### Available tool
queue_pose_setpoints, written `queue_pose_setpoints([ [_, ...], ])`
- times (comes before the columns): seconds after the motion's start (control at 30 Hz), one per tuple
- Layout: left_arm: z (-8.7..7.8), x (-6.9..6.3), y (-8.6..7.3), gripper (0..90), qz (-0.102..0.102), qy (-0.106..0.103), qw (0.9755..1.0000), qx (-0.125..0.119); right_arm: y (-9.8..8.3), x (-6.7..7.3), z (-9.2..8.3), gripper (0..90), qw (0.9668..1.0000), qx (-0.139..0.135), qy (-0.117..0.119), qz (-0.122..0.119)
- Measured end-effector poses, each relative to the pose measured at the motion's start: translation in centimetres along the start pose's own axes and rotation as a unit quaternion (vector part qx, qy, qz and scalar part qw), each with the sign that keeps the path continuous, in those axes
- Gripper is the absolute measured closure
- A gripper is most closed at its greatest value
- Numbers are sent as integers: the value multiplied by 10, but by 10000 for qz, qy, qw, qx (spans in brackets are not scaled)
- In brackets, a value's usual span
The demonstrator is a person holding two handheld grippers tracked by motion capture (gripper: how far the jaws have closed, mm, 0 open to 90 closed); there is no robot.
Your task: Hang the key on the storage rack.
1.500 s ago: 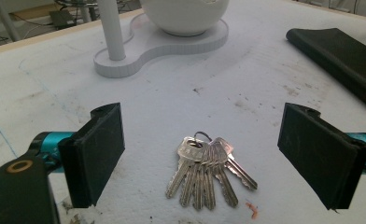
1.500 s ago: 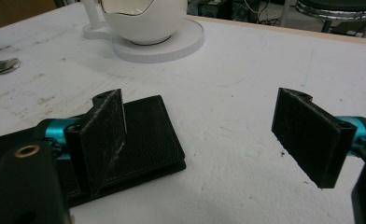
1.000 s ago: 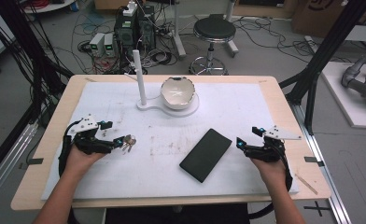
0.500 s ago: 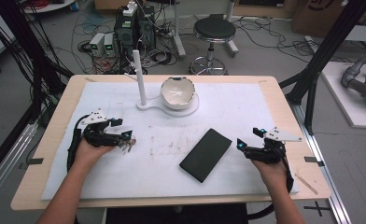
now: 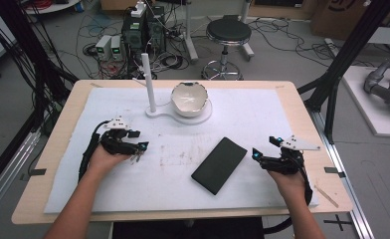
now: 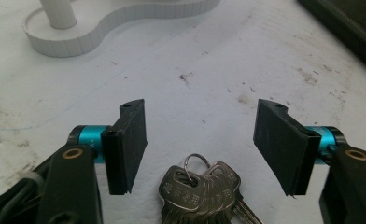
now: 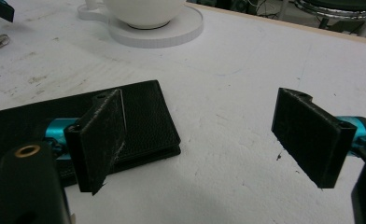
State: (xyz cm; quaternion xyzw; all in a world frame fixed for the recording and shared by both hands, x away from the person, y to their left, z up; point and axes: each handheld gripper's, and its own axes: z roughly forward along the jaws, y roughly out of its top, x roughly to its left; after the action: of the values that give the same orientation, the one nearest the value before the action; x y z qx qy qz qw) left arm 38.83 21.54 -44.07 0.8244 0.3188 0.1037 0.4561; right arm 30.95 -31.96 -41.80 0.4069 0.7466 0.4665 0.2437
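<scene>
The work appears to be at its very start: nothing has been lifted, and the bunch of keys (image 6: 200, 188) is seen lying flat on the white mat of the tabletop (image 5: 73, 85), not yet gripped. A grasp of the keys is judged to be the step in hand, with the lifting and the carrying to wherever they belong left to be done. The white bowl (image 5: 189, 98) on its stand with an upright post (image 5: 148, 83) is seen farther back on the mat, apart from the keys.

The left tongs (image 6: 200, 140) are held wide open, with the keys lying between the two black jaws and just short of their tips; no contact with either jaw can be made out in the left gripper view. In the high view the left tongs (image 5: 139, 149) are seen low over the mat at the keys.

The right tongs (image 7: 214, 135) are likewise spread wide and nothing is held. A black wallet (image 7: 139, 121) lies just beside the one jaw; whether it is touched cannot be told.
</scene>
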Motion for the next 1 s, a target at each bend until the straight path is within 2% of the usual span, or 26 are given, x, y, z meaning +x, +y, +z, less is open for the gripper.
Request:
queue_pose_setpoints([
  [0.1,-2,0,1,407,-29,-21,10000,-8,-1,-1,0,180,10000,4,-4,-8],
  [0.23,-4,4,-2,449,-85,-53,9999,124,-2,-2,1,180,10000,36,5,-13],
  [0.33,-3,5,-3,493,-52,-77,9998,188,-2,-1,1,180,10000,46,7,-10],
  [0.63,1,4,-5,655,149,-125,9986,499,-2,0,1,180,10000,65,-8,-40],
  [0.77,1,2,-6,730,247,-159,9981,542,-2,0,2,181,10000,78,-10,-35],
  [0.93,2,1,-6,773,323,-204,9976,585,-2,-1,2,180,10000,72,-28,-44],
  [1.0,1,0,-6,826,400,-221,9971,612,-2,0,2,180,10000,78,-23,-30],
])
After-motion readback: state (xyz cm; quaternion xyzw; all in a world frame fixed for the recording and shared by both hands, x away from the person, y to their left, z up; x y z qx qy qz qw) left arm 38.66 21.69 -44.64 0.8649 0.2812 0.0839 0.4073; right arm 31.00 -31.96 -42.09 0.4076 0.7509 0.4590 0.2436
